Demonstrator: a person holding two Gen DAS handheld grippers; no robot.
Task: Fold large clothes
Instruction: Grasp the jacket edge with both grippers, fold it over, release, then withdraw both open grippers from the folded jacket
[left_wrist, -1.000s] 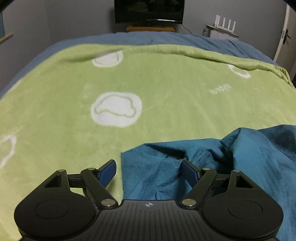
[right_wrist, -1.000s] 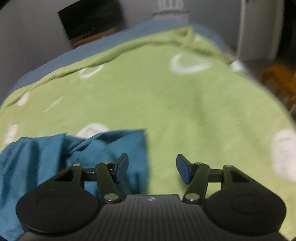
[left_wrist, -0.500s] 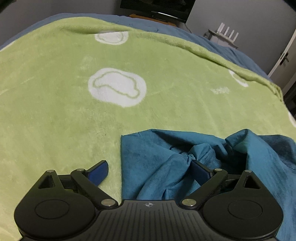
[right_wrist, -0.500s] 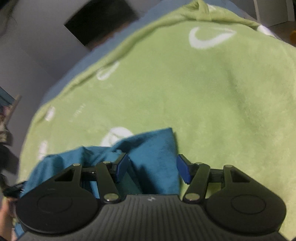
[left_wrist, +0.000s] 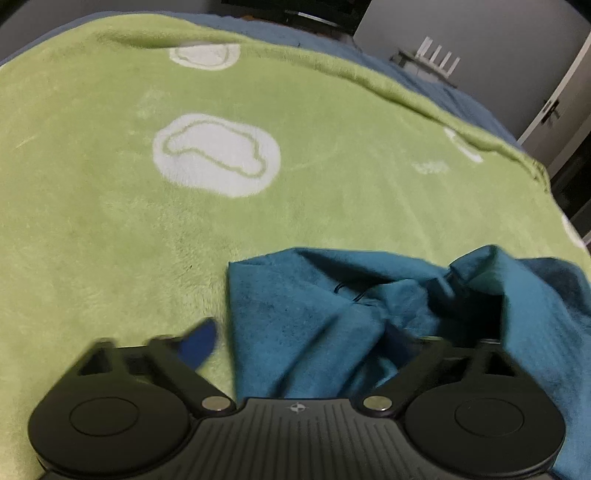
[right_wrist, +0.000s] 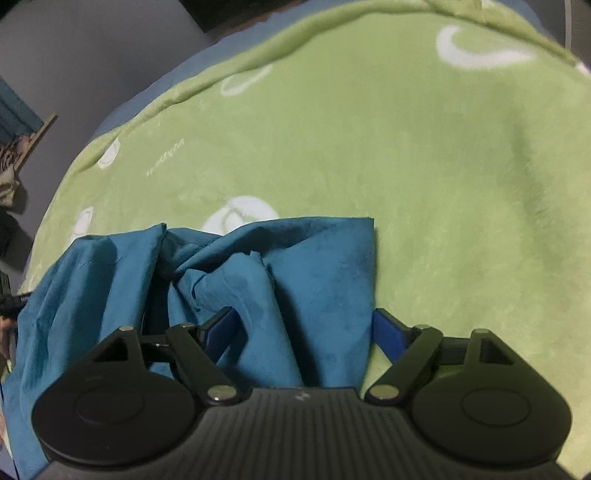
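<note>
So green blanket (left_wrist: 110, 221) fills both frames, with the crumpled teal garment (right_wrist: 314, 266) bunched at lower centre. Left gripper (left_wrist: 295, 343) is closing, right gripper (right_wrist: 308, 330) opening; each straddles a garment edge, pads not visibly pressing it.

The green blanket (right_wrist: 424, 155) carries one short white word (right_wrist: 165, 159), woven into the pile towards its far left edge in the right wrist view; it appears upside down and too blurred to read. In the left wrist view the same mark (left_wrist: 430, 168) shows near the blanket's far right edge as a white smudge, likewise illegible. No other lettering, number or label is legible.
</note>
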